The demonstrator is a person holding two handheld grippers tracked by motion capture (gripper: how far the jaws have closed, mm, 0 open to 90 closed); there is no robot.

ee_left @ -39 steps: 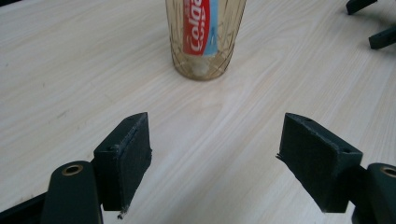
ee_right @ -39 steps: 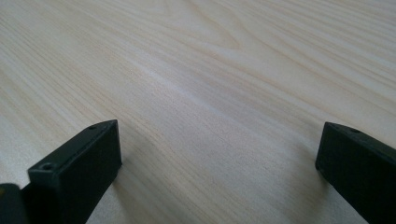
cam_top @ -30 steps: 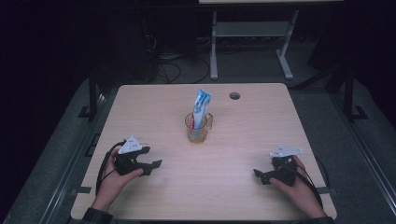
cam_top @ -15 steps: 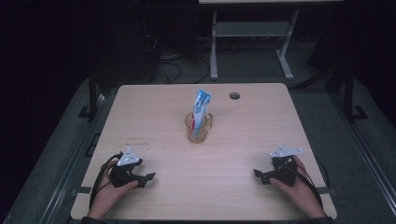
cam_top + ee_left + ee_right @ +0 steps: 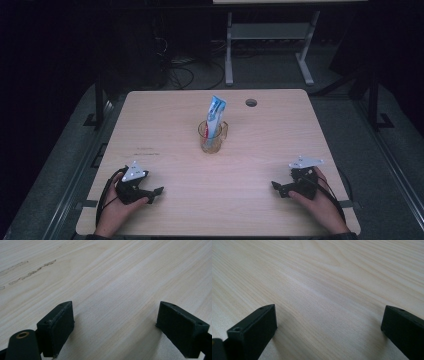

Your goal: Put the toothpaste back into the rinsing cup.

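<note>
**Desk editor:** What sits at the left of the frame?

**Photographer:** The person's left hand (image 5: 114,207) rests near the front-left corner of the pale wooden desk (image 5: 165,120), holding the left tongs (image 5: 156,191). Their black jaws stand wide apart with bare wood grain between them, and they have just been opening further; nothing is gripped. In the left gripper view the left tongs (image 5: 115,325) lie low over the desktop, with two faint scuff marks (image 5: 32,271) in the wood beyond them.

**Desk editor:** And the middle?

**Photographer:** A clear glass mug (image 5: 213,136) stands on the desk, roughly midway between the side edges and a little nearer the back edge than the front. A blue-and-white toothpaste tube (image 5: 215,116) stands in it, leaning toward the right, its top well above the rim. Behind and to the right of the mug, close to the back edge, is a round cable hole (image 5: 251,102). The mug is well apart from both hands.

**Desk editor:** The right side?

**Photographer:** The right hand (image 5: 320,202) lies near the front-right corner with the right tongs (image 5: 276,187) pointing inward toward the middle of the desk. The right gripper view shows the right tongs (image 5: 328,325) released too, jaws far apart over bare desk.
</note>
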